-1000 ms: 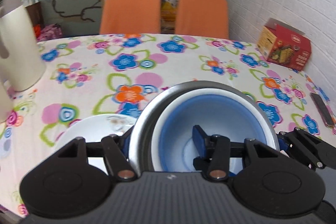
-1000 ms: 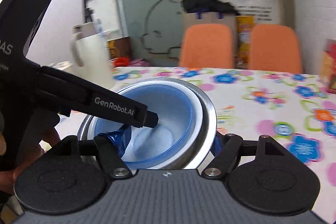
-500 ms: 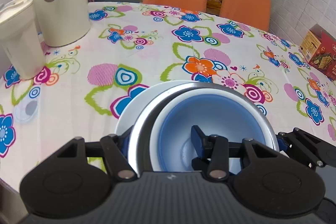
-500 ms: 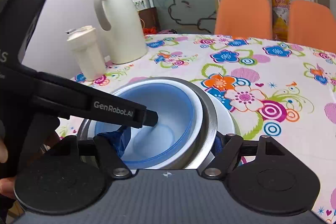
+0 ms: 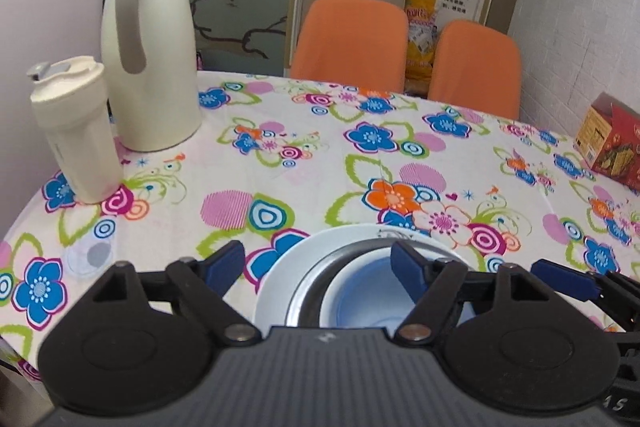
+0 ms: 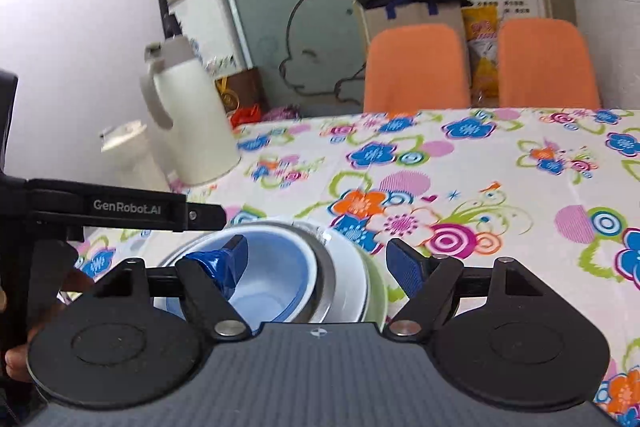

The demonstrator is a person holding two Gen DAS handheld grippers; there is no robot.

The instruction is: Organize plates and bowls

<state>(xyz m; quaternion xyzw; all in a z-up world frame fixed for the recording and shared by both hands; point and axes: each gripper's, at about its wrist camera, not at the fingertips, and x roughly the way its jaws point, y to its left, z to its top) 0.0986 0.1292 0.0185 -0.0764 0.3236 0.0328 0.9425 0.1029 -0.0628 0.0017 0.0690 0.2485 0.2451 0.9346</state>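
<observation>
Both grippers hang with their jaws spread over a nested stack of dishes near the front edge of the table (image 5: 320,163). In the left wrist view the left gripper (image 5: 318,263) is open: one blue fingertip (image 5: 224,261) stands over the flowered tablecloth to the left of the stack, the other over the blue bowl (image 5: 360,303), and neither pad is seen touching anything. The blue bowl sits inside a steel bowl (image 5: 308,283), and the steel bowl rests on a white plate (image 5: 280,279) that lies flat on the cloth.

From the right wrist view the right gripper (image 6: 316,259) is likewise open. Its left fingertip hangs over the inside of the blue bowl (image 6: 272,283), its right one is out past the white plate (image 6: 352,267), over the cloth. The steel bowl (image 6: 322,267) shows as a grey ring between the blue rim and the plate. The left gripper's black arm, lettered GenRobot.AI, crosses just above the stack from the left, and a hand (image 6: 16,359) holds it at the picture's edge.

Farther back on the left stand a cream thermos jug (image 5: 148,55) and, just beside it, a cream travel cup (image 5: 76,131). A red carton (image 5: 612,143) lies at the right edge, well apart from the dishes. Two orange chairs (image 5: 348,43) stand behind the table.
</observation>
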